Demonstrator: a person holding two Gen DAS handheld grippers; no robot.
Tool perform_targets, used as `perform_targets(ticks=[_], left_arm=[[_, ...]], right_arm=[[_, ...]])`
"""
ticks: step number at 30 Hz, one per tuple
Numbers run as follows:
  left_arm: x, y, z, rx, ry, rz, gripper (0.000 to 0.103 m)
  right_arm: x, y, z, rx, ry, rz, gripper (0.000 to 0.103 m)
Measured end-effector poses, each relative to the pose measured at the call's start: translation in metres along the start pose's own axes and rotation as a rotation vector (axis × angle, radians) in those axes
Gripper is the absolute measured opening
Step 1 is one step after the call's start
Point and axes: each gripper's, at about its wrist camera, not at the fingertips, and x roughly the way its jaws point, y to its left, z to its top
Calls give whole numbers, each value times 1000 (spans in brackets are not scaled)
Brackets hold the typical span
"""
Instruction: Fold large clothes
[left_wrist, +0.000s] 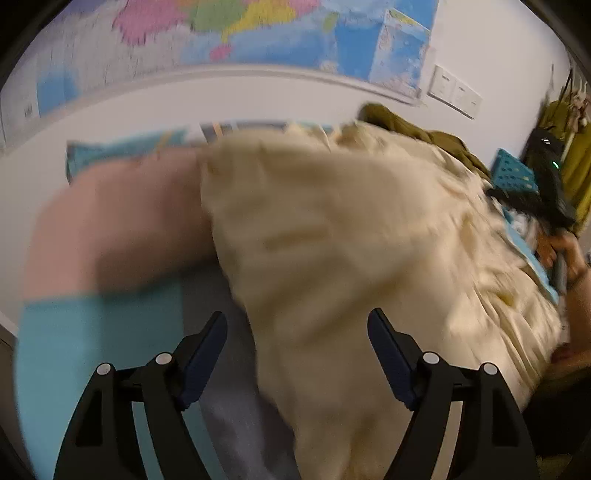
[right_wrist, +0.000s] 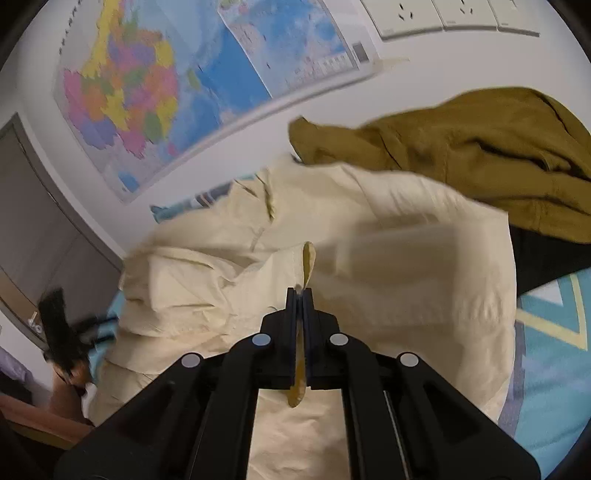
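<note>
A large cream garment (left_wrist: 351, 240) lies rumpled over the patterned blue bed surface (right_wrist: 554, 354); it also fills the middle of the right wrist view (right_wrist: 388, 295). My left gripper (left_wrist: 297, 326) is open, its fingers on either side of the garment's near left edge, holding nothing. My right gripper (right_wrist: 300, 295) is shut on a thin fold of the cream garment's edge, which sticks out between the pads. The right gripper also shows in the left wrist view (left_wrist: 550, 199) at the garment's far right side. The left wrist view is blurred.
An olive-brown garment (right_wrist: 461, 155) lies heaped behind the cream one, against the white wall. A pink cloth (left_wrist: 122, 221) and a grey cloth (left_wrist: 236, 406) lie left of the cream garment. A wall map (right_wrist: 166, 85) and sockets (right_wrist: 443, 14) are on the wall. A grey door (right_wrist: 37, 221) stands left.
</note>
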Motion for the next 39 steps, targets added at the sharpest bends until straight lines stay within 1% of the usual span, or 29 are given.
perform_targets(ticks=[3, 5, 6, 7, 8, 10, 11, 13, 14, 16, 17, 19, 21, 22, 24, 25, 26, 27, 28, 29, 30, 31, 32, 33, 34, 35, 36, 38, 39], left_arm=[[-2, -7, -23, 2, 27, -64, 79], [1, -17, -36, 28, 45, -61, 78], [3, -17, -38, 23, 52, -58, 75], [4, -16, -39, 2, 57, -69, 63], [3, -11, -39, -26, 52, -68, 44], [-4, -1, -34, -88, 46, -63, 28], [-11, 3, -32, -112, 36, -50, 23], [-24, 4, -27, -117, 25, -2, 18], [-31, 3, -24, -118, 20, 24, 13], [-50, 4, -19, -118, 1, 128, 9], [-61, 5, -20, -110, -11, 157, 9], [-63, 7, -25, -92, -1, 173, 9], [-46, 2, -29, -54, 58, 243, 10], [-41, -4, -30, -20, 60, 257, 12], [-40, -13, -23, 9, 38, 281, 31], [-45, -19, -18, 28, 2, 265, 42], [-52, -30, -10, 65, -50, 232, 44], [-55, -38, -4, 94, -75, 203, 46], [-57, -51, 3, 138, -102, 165, 53], [-57, -64, 9, 190, -126, 138, 55], [-55, -73, 13, 230, -139, 120, 55], [-50, -85, 19, 272, -144, 91, 58], [-43, -96, 24, 308, -145, 58, 63], [-33, -109, 30, 346, -146, 27, 64], [-20, -123, 35, 390, -139, -5, 65], [-11, -130, 38, 416, -130, -26, 66], [5, -141, 41, 450, -107, -52, 67], [34, -162, 44, 502, -40, -84, 67], [45, -172, 45, 529, -23, -90, 67]], right_arm=[[-2, 4, 7, 15, -24, 39, 3], [-3, 9, 10, 12, -36, 56, 3], [-3, 12, 12, 10, -39, 69, 3], [-4, 15, 14, 6, -44, 79, 3], [-5, 18, 14, 1, -48, 83, 3], [-9, 24, 17, -5, -56, 100, 3], [-11, 27, 19, -6, -61, 113, 3], [-16, 34, 22, -8, -78, 144, 3], [-19, 37, 23, -5, -87, 165, 3], [-19, 44, 24, -23, -92, 187, 3], [-17, 48, 23, -32, -93, 181, 1], [-7, 48, 21, -37, -72, 175, 1], [11, 38, 15, -2, -22, 174, 1], [17, 35, 12, 5, -3, 165, 1], [29, 29, 6, 21, 33, 139, 1], [32, 25, 2, 34, 54, 142, 2], [32, 23, -1, 43, 60, 130, 6], [30, 22, -4, 46, 61, 119, 19], [28, 19, -9, 51, 73, 122, 30], [27, 18, -14, 58, 88, 134, 57], [28, 17, -20, 67, 110, 148, 72], [32, 20, -29, 62, 152, 158, 72], [38, 23, -38, 46, 186, 137, 72], [45, 25, -46, 36, 214, 109, 71], [49, 26, -51, 31, 229, 101, 65], [52, 28, -56, 23, 226, 97, 49], [53, 27, -58, 26, 219, 94, 28], [50, 25, -57, 56, 199, 139, 5], [44, 24, -54, 71, 172, 174, 5]])
